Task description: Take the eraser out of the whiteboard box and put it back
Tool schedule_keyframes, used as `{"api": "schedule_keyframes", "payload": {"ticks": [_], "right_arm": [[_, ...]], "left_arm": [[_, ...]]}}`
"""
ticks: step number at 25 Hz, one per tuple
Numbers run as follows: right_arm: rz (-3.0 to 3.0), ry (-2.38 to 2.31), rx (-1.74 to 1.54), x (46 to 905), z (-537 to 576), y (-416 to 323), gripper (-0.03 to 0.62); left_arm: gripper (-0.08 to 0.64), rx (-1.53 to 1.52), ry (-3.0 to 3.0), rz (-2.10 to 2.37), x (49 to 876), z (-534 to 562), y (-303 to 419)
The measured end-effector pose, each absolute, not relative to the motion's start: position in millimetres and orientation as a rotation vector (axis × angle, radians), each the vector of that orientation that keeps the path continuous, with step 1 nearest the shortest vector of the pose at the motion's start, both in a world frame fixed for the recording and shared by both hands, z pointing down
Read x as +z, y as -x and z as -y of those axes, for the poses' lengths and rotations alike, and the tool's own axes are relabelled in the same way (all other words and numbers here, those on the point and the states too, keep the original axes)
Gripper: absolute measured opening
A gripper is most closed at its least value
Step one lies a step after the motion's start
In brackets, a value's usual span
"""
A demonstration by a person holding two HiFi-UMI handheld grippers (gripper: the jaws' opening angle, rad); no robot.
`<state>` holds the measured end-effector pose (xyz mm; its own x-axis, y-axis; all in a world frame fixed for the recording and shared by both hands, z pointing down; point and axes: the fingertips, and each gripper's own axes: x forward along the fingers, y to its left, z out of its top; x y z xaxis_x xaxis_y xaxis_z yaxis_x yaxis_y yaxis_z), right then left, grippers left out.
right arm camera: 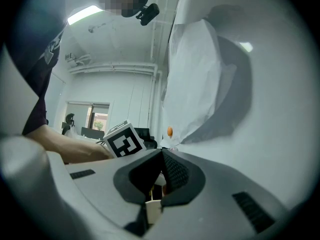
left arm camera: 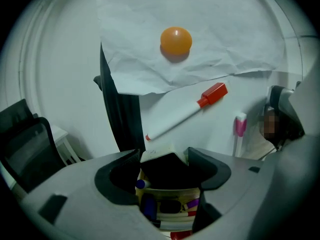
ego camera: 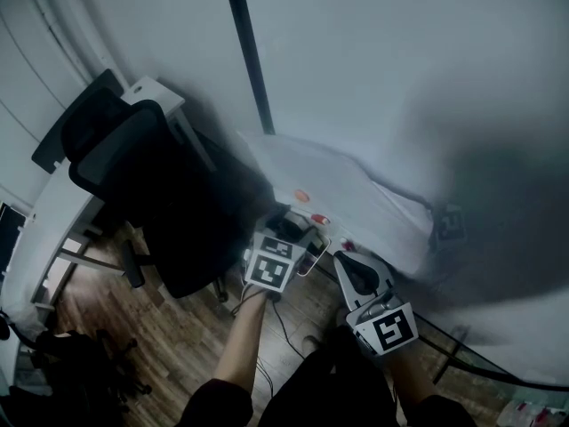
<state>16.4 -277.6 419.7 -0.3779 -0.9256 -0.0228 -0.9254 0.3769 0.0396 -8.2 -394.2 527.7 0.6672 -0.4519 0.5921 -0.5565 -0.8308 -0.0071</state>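
In the left gripper view the eraser (left arm camera: 161, 170), black felt with a white back, stands on end in the cream whiteboard box (left arm camera: 170, 188), above several markers. My left gripper (left arm camera: 164, 164) is open wide; its jaws flank the eraser closely, one on each side, without gripping it. In the head view that left gripper (ego camera: 289, 231) reaches to the whiteboard's lower edge. My right gripper (ego camera: 342, 260) hangs just to its right, pointing level at the board. Its jaws meet at the tips in the right gripper view (right arm camera: 162, 156), with nothing between them.
On the whiteboard (left arm camera: 60, 59) an orange magnet (left arm camera: 176, 40) pins a creased paper sheet (left arm camera: 215, 19). A red-capped marker (left arm camera: 187, 111) and a pink marker (left arm camera: 240, 131) cling below it. A black office chair (ego camera: 151, 194) and a white desk (ego camera: 53, 212) stand to the left.
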Motion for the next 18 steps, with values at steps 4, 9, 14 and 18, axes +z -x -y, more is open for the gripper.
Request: {"api": "schedule_keyframes", "payload": {"ticks": [4,9,14,18], "right_arm": [[2.599,-1.758,-0.066,419.5,277.7,-18.7,0.003],[2.594,-1.753,-0.067,422.5,274.7,-19.3,0.003],[2.6,-1.762,-0.078,418.7,274.6,-20.3,0.003],[2.599,-1.768,-0.084,417.0,271.6,-21.6,0.003]], "left_arm": [[0.301,0.932,-2.659,0.804,531.6,396.0,7.9],[0.301,0.938,-2.659,0.793,532.6,394.8,7.8],[0.295,0.915,-2.671,0.817,530.6,394.3,6.6],[0.285,0.913,-2.696,0.823,525.5,390.3,5.6]]}}
